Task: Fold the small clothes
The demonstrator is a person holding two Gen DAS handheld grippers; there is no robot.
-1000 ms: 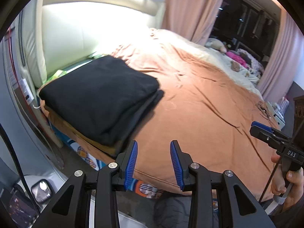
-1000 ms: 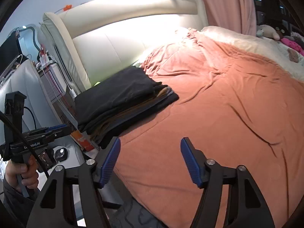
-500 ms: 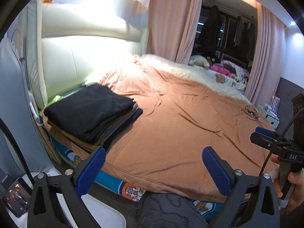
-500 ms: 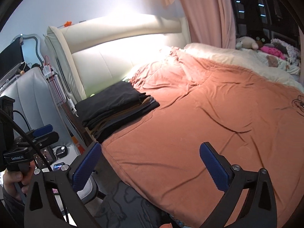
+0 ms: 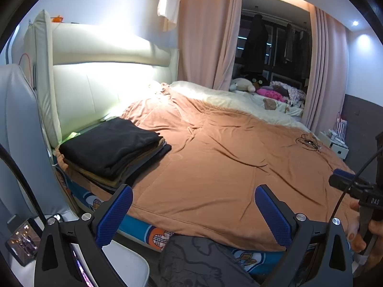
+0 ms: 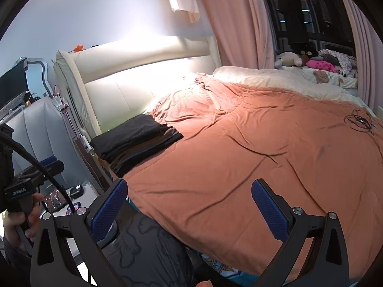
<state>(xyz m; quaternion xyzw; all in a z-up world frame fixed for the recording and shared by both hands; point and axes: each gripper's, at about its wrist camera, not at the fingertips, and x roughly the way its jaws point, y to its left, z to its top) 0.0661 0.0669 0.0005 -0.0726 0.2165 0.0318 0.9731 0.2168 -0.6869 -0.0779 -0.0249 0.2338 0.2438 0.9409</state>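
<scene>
A stack of folded dark clothes [image 5: 112, 148], black on top with brown and grey layers beneath, lies on the near left corner of the bed by the headboard; the right wrist view shows the stack [image 6: 136, 138] too. My left gripper [image 5: 194, 205] hangs open off the bed's near edge with nothing between its blue pads. My right gripper [image 6: 191, 205] is also wide open and empty over the bed's near edge. Each gripper shows in the other's view: the right gripper [image 5: 344, 184] at the far right, the left gripper [image 6: 47, 165] at the far left.
An orange-brown blanket [image 5: 227, 157] covers the bed, with a black cable tangle [image 5: 308, 141] at its right. The cream headboard [image 5: 100, 88] stands left. Soft toys [image 5: 241, 85] and pink curtains lie beyond. A grey printed garment [image 5: 196, 263] is below, and a phone [image 5: 21, 241] sits at lower left.
Both grippers have opened wide and pulled back from the bed, so the folded stack looks smaller and farther. The views have tilted up to show more of the room.
</scene>
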